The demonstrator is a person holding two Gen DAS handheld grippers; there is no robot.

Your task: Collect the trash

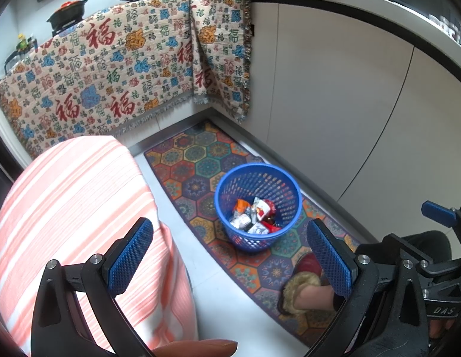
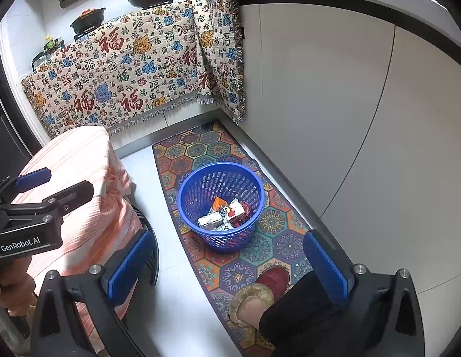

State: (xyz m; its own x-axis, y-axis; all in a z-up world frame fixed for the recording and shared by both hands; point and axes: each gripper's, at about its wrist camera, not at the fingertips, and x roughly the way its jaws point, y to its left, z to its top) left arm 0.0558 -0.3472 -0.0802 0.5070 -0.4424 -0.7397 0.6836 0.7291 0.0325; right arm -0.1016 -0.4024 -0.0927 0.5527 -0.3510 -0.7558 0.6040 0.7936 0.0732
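A blue perforated plastic basket point(image 1: 250, 242) stands on the patterned rug, holding several crumpled snack wrappers point(image 1: 254, 214) in silver, red and orange. My left gripper point(image 1: 230, 257) hovers above and in front of it, open, nothing between its blue pads. In the right wrist view the same basket point(image 2: 227, 239) with the wrappers point(image 2: 224, 215) lies just beyond my right gripper point(image 2: 227, 266), which is also open and holds nothing. Each gripper shows at the edge of the other's view: the right gripper point(image 1: 412, 223) and the left gripper point(image 2: 59, 185).
A small table under a pink striped cloth point(image 1: 75, 208) stands left of the basket. A foot in a red slipper point(image 2: 270, 281) rests on the colourful rug point(image 2: 200, 145). Grey cabinet doors point(image 1: 334, 104) run along the right. A patterned cloth point(image 1: 96, 68) hangs over the counter below pans.
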